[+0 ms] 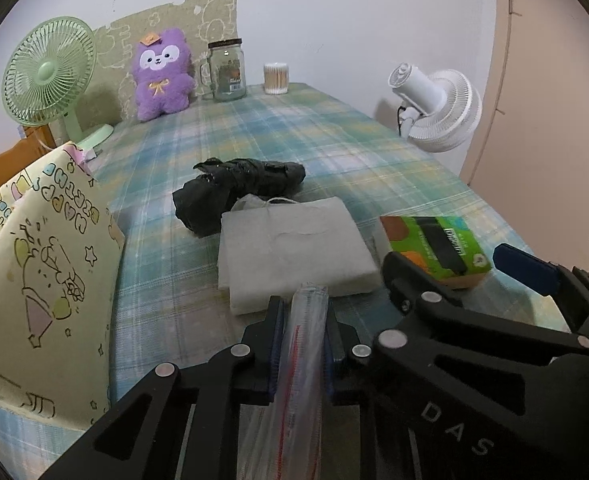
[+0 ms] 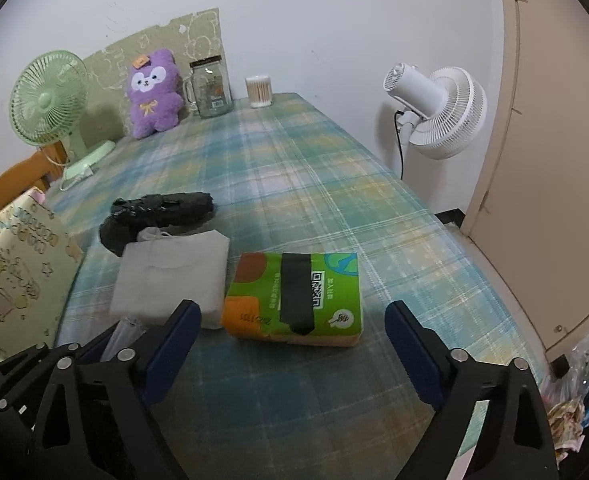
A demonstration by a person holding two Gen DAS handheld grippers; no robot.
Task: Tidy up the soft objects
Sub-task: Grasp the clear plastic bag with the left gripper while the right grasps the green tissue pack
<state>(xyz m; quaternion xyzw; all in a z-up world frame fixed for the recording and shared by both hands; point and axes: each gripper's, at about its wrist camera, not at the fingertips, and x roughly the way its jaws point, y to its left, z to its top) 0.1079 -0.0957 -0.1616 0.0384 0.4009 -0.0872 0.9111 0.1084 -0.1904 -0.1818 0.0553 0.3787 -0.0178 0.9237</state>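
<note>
Tissue pack lies on the plaid tablecloth beside a folded white cloth — between the right gripper's wide-spread jaws, untouched. Left gripper pinches what looks like a clear plastic bag.

The letters "DAS" stand in pale print on the black arm of the right tongs, near right in the left wrist view. The green tissue pack bears a QR code; its small print is unreadable.
</note>
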